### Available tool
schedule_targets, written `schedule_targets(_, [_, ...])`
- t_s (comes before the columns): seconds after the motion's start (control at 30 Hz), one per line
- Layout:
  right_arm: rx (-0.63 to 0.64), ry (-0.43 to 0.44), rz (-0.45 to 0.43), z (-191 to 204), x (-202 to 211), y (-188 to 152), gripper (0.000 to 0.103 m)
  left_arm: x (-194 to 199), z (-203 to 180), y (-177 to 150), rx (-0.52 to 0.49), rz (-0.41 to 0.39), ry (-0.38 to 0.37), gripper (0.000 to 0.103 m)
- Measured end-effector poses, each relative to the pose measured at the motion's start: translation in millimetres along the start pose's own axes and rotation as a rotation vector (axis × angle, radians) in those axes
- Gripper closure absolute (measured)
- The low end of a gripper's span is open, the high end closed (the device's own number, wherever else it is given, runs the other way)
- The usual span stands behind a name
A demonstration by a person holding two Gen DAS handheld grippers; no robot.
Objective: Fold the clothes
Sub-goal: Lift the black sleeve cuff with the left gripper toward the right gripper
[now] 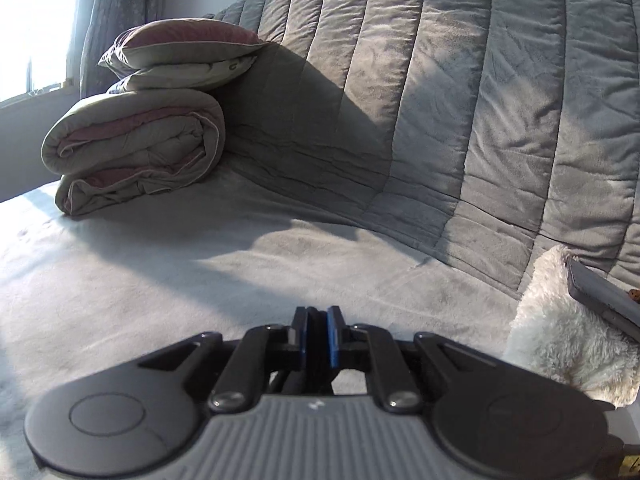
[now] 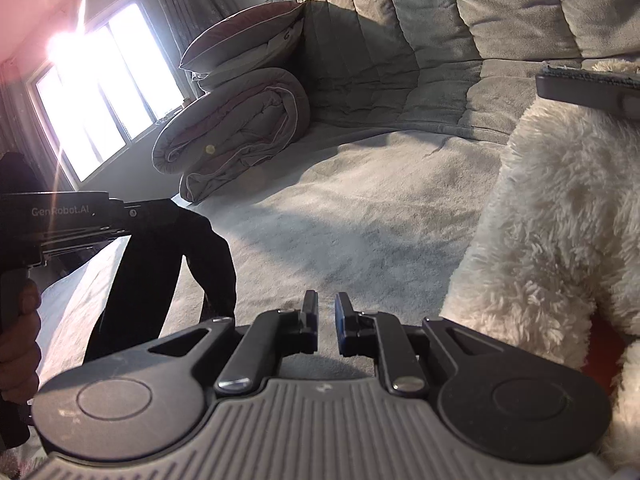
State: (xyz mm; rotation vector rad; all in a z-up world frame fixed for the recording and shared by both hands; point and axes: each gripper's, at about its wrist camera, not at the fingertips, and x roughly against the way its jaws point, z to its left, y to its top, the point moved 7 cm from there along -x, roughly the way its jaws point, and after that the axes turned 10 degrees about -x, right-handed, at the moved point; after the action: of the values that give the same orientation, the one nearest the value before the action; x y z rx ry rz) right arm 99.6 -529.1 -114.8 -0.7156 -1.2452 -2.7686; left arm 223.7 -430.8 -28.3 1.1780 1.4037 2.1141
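My left gripper (image 1: 318,314) is shut on a black garment (image 1: 319,344), a dark strip pinched between its blue pads. In the right wrist view the left gripper (image 2: 160,210) holds that black garment (image 2: 160,272), which hangs down from it over the grey bed cover (image 2: 340,220). My right gripper (image 2: 326,308) sits low over the cover with a narrow gap between its pads and nothing in it.
A folded grey-and-mauve quilt (image 1: 136,152) with a pillow (image 1: 184,46) on top lies at the far left of the bed. A quilted grey headboard cover (image 1: 460,100) rises behind. A white fluffy item (image 2: 560,220) with a dark flat device (image 2: 588,88) on it lies right.
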Motion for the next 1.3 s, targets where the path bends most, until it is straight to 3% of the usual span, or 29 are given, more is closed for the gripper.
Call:
schedule_targets(0.1, [0.000,-0.004,-0.004,-0.6,-0.5,1.0,0.088,3.5,-5.7,6.4,-0.052,-0.030,0.021,0.103])
schedule_targets(0.2, [-0.003,-0.003,-0.004,-1.0,-0.5,1.0,0.088,2.3,-13.1,11.0,-0.041,-0.022,-0.034,0.103])
schedule_targets(0.37, [-0.012,0.001,-0.001,-2.4,0.0,1.5,0.088,-9.3,-5.3,-1.6,0.054,0.074,-0.059,0.099])
schedule_targets(0.43, [-0.013,0.003,0.001,-2.2,0.0,1.4,0.088,-14.1,-1.5,-7.3,0.095,0.116,-0.066,0.088])
schedule_targets(0.5, [-0.014,0.004,0.001,-2.2,0.0,1.4,0.088,-18.7,2.1,-13.1,0.135,0.157,-0.072,0.060])
schedule_targets(0.53, [-0.014,0.004,0.002,-2.3,0.1,1.4,0.088,-21.9,4.7,-16.3,0.158,0.177,-0.074,0.059])
schedule_targets(0.73, [-0.016,0.008,0.004,-2.5,0.7,1.4,0.088,-49.5,19.8,-43.0,0.391,0.323,-0.111,0.059])
schedule_targets(0.8, [-0.017,0.010,0.005,-2.6,0.9,1.4,0.088,-58.4,22.7,-52.4,0.478,0.372,-0.129,0.064])
schedule_targets(0.83, [-0.017,0.010,0.005,-2.7,1.0,1.4,0.088,-60.7,21.9,-55.5,0.510,0.379,-0.140,0.072])
schedule_targets(0.87, [-0.018,0.010,0.004,-2.9,1.1,1.4,0.088,-61.4,20.8,-57.0,0.531,0.373,-0.152,0.088])
schedule_targets(0.93, [-0.020,0.011,0.002,-3.1,1.4,1.4,0.088,-56.1,17.3,-52.2,0.514,0.316,-0.154,0.091])
schedule_targets(1.13, [-0.025,0.013,-0.003,-4.0,2.3,1.4,0.088,-20.8,-2.7,-19.8,0.264,0.048,-0.182,0.092])
schedule_targets(1.3, [-0.040,0.015,-0.015,-6.8,4.0,3.9,0.088,-19.8,-20.4,-21.1,0.219,0.063,-0.319,0.090])
